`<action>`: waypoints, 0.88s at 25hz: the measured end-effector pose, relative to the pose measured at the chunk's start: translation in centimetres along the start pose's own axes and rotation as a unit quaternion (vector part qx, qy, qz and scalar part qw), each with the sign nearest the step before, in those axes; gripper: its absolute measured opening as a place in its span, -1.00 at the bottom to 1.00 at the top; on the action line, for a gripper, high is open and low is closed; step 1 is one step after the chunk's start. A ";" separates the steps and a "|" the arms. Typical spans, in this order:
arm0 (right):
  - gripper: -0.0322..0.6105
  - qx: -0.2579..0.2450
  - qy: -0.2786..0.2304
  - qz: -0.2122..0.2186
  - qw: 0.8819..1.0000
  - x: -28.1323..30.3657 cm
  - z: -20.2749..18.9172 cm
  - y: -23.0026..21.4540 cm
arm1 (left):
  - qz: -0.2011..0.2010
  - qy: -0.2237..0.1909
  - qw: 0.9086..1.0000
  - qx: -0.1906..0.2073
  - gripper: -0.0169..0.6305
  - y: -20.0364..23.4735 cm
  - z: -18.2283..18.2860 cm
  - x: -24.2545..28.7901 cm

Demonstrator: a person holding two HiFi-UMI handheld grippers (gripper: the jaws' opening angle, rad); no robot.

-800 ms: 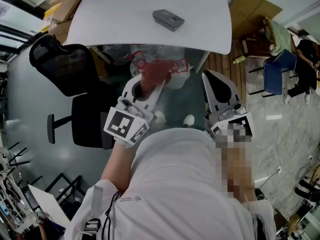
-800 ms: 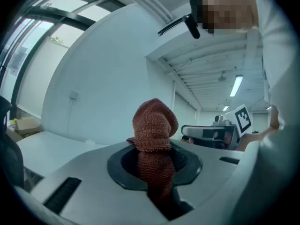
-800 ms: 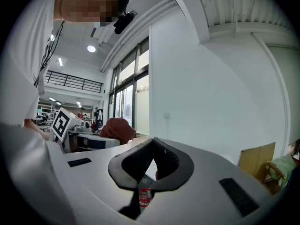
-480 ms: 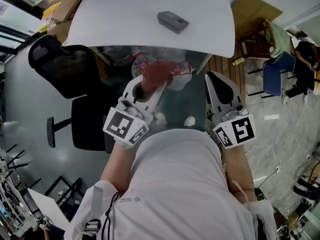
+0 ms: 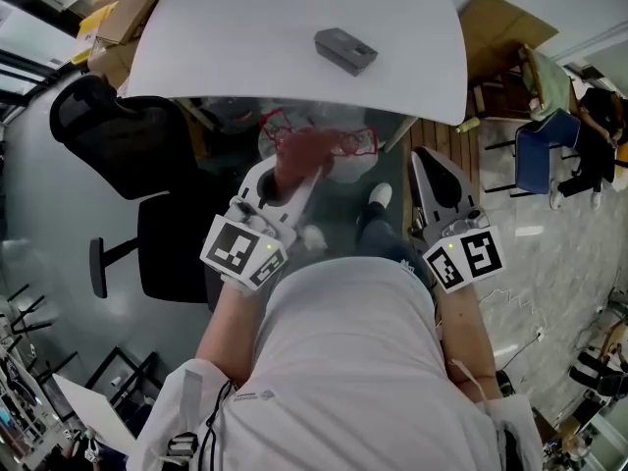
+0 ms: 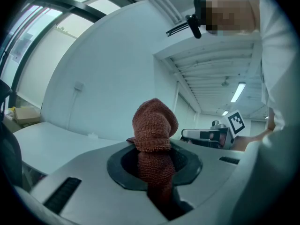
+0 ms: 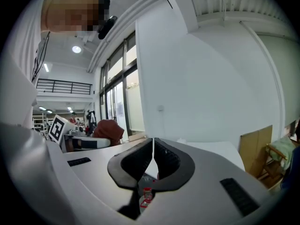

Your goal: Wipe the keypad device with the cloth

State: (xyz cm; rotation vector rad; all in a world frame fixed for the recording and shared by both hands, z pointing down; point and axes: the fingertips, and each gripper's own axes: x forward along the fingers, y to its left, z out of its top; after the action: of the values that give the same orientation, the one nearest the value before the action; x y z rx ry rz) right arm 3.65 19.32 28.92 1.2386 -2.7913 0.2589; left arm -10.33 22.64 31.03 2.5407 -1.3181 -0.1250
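We count 2 grippers, 1 cloth, 1 keypad device, 1 white table and 1 black office chair. The left gripper [image 6: 152, 162] has its jaws pinching the reddish-brown cloth [image 6: 153, 125], which bunches up in a rounded wad above the pads. The right gripper [image 7: 153, 146] has its jaws pressed together with nothing between them. The 1 grey keypad device [image 5: 345, 50] lies on the white table [image 5: 235, 47], right of its middle and well apart from both grippers, which are held side by side below the table's near edge. The chair [image 5: 132, 150] stands to the left of the left gripper.

Compared with the earlier head views, the table and the device sit a little lower and further right in the picture. 1 white shoe [image 5: 379, 195] has come forward between the 2 grippers, where before 2 pale shoes showed closer in. The cloth stays clamped and the right jaws stay closed.

The person's white-shirted torso covers most of both forearms. The table's far edge is cut off at the top of the head view. The device is too small for us to make out its keys, and the cloth's lower end is lost in the dark slot between the left jaws.
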 end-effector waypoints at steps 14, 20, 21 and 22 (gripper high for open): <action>-0.81 0.022 0.006 0.087 0.996 9.1 1.0 -13.9 | 0.107 0.052 0.992 0.031 -0.71 3.6 0.4 12.6; -0.81 0.044 0.018 0.116 0.992 11.6 1.4 -18.7 | 0.160 0.066 0.984 0.044 -0.70 4.9 1.7 17.2; -0.81 0.046 0.019 0.121 0.991 12.0 1.5 -19.3 | 0.169 0.069 0.982 0.047 -0.70 5.2 1.8 17.6; -0.81 0.049 0.020 0.125 0.991 12.3 1.6 -19.8 | 0.177 0.073 0.980 0.049 -0.70 5.6 1.8 17.9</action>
State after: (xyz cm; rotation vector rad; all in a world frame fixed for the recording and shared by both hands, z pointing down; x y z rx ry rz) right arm 10.07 -2.97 31.45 0.8852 -2.9275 0.4350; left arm -4.66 4.69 31.75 2.2930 -1.7226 0.2001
